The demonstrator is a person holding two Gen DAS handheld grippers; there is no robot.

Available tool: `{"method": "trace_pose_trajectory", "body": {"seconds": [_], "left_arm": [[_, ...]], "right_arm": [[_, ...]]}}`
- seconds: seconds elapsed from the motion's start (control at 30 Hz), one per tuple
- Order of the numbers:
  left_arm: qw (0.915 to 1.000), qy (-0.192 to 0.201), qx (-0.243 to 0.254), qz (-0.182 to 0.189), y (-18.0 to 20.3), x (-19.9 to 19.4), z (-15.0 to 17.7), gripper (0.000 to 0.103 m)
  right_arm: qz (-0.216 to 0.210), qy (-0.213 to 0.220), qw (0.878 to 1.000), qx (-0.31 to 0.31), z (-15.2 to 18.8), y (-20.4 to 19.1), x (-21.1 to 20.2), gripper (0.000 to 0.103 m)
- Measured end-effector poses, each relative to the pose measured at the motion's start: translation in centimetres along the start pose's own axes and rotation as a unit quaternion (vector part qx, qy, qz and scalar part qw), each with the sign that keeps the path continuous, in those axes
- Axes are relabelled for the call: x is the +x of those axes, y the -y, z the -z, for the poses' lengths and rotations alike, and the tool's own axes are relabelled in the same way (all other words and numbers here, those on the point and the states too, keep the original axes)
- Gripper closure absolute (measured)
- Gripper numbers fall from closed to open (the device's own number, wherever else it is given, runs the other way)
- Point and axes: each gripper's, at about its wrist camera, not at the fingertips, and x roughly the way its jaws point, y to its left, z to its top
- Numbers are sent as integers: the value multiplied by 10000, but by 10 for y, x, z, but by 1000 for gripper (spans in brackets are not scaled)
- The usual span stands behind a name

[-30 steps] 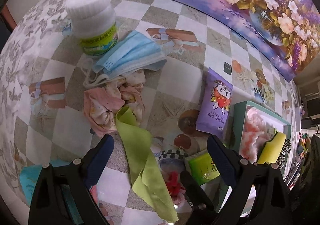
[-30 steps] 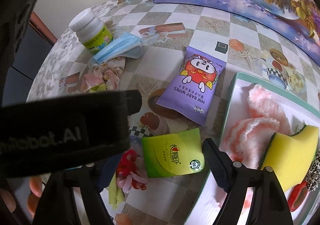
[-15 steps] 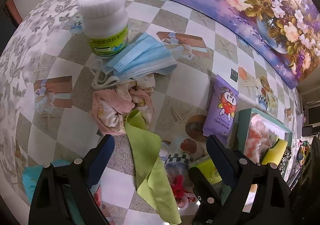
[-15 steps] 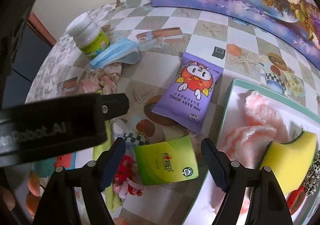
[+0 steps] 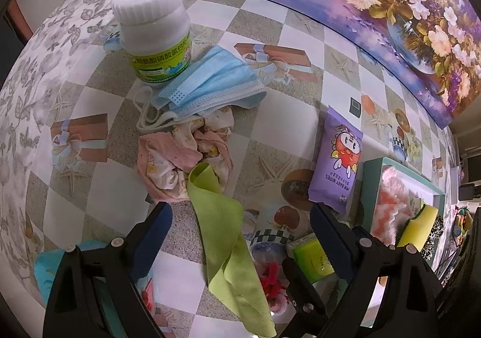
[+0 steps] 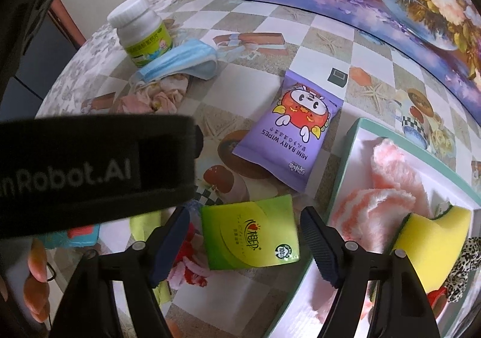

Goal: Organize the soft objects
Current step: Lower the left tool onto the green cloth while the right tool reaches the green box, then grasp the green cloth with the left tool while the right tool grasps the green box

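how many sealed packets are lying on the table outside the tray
2. The purple baby wipes packet lies mid-table beside the tray; the green tissue packet lies nearer, between the right hand-held gripper's open jaws. Others may be hidden.

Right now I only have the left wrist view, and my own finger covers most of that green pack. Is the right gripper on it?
Observer: No. The right gripper is open above the green tissue pack, with a finger on either side and neither pad pressing on it.
Operator: How does the pack lie?
Observer: Flat on the tablecloth, printed face up, just outside the tray's teal rim.
Operator: Is there anything in the tray I'm missing?
Observer: A small red thing peeks out below the yellow sponge. I can't tell what it is.
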Motion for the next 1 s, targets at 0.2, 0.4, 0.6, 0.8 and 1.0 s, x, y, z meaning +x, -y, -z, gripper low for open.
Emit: {"method": "trace_pose_trajectory", "body": {"seconds": [0.2, 0.4, 0.6, 0.8, 1.0], "left_arm": [[10000, -10, 18, -36, 0, 1, 0, 10], [10000, -19, 43, -54, 0, 4, 1, 10], [9999, -116, 73, -48, 3, 10, 3, 28], [9997, -226, 40, -66, 3, 15, 4, 51], [9995, -290, 62, -84, 2, 19, 8, 77]], "right_arm": [[87, -8, 9999, -49, 1, 0, -1, 36], [103, 26, 9999, 15, 1, 5, -3, 38], [-43, 108, 9999, 122, 0, 10, -13, 38], [-105, 184, 9996, 190, -1, 11, -21, 38], [-133, 201, 9994, 232, -1, 12, -25, 38]]}}
